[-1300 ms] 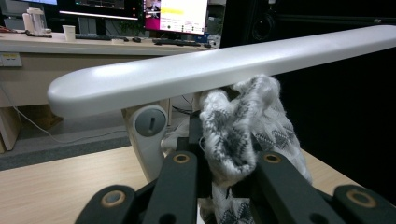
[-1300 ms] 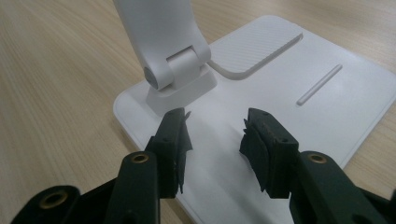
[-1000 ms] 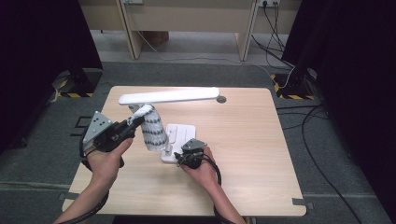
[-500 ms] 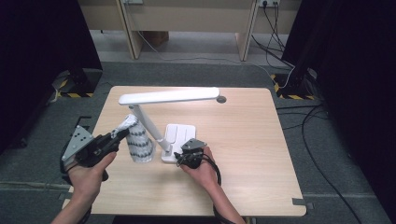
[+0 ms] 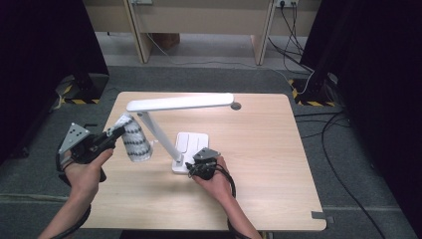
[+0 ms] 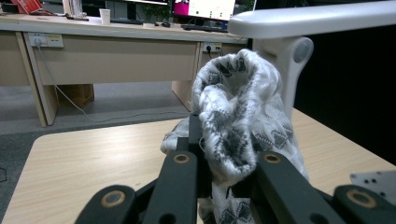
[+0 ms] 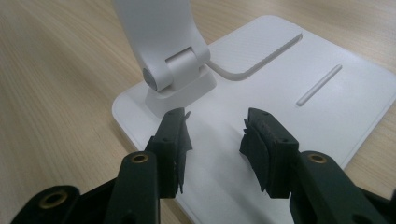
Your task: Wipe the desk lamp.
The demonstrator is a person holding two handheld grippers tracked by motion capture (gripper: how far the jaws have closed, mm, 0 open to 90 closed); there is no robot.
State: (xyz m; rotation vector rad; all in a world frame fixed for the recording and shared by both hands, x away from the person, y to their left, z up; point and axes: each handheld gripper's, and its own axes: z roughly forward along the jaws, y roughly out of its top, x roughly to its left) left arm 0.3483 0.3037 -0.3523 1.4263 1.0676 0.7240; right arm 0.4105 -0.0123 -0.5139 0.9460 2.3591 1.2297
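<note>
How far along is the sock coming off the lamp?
Done: the knitted sock looks clear of the desk lamp, hanging beside its arm. In hand: the left hand-held gripper is shut on the sock's cuff, and the right hand-held gripper rests open on the lamp base, steadying it. Left: probably setting the sock down on the table; it still hangs above it.

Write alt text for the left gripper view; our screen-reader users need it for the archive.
The left tool is shut on a grey-and-white patterned knitted sock, holding it up above a light wooden table. The white desk lamp stands just behind the sock, with desks across the room beyond.
</note>
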